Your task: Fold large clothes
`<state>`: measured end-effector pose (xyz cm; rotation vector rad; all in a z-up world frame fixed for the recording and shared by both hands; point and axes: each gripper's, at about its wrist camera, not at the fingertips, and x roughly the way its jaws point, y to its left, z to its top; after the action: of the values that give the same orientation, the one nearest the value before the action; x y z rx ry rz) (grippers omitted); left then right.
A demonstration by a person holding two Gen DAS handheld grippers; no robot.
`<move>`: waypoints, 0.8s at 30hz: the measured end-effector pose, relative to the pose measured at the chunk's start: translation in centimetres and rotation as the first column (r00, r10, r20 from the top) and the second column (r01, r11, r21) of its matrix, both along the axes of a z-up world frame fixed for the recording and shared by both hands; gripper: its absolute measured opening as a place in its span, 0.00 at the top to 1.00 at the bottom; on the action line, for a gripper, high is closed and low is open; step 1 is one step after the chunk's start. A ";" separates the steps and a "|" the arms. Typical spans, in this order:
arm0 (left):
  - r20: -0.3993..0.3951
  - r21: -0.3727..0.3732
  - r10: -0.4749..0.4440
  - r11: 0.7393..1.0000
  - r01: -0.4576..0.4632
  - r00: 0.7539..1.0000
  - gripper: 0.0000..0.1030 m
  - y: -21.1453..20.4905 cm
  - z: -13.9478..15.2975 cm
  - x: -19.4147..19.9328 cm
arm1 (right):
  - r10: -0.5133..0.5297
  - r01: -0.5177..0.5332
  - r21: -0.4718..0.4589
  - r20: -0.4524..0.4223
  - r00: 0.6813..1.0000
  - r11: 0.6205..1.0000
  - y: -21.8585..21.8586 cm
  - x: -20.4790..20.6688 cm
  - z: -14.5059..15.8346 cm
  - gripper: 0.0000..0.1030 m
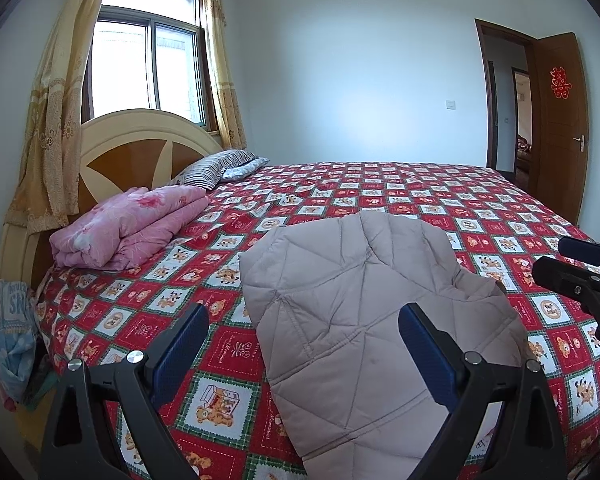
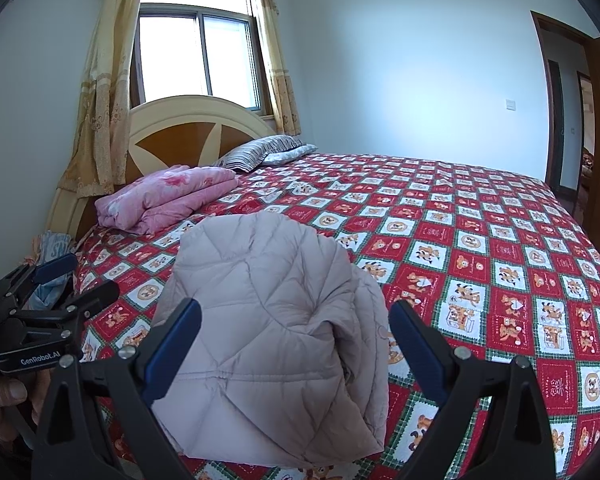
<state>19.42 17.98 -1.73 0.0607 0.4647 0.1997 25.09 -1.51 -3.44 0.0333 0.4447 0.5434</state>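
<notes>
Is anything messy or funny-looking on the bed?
A bit. The jacket lies bunched near the bed's edge, one side rolled over. Some clothes hang crumpled beside the headboard. Nothing looks torn.

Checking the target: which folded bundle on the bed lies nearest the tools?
The beige quilted jacket, right before both open tools; the pink quilt lies farther off by the headboard.

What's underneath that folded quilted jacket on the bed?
The quilted jacket lies on the red checked bedspread, which shows all around it. Whatever sits beneath the jacket itself is covered. Both grippers, left and right, are open.
</notes>
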 end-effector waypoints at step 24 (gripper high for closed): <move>0.035 -0.027 -0.011 1.000 0.012 0.999 0.05 0.5 -0.2 -0.2 | 0.010 -0.010 -0.008 -0.003 1.000 1.000 0.3 -0.1 0.0 0.06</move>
<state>19.22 18.48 -1.95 0.0330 0.4318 0.1824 24.96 -1.21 -3.43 0.0244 0.4498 0.5514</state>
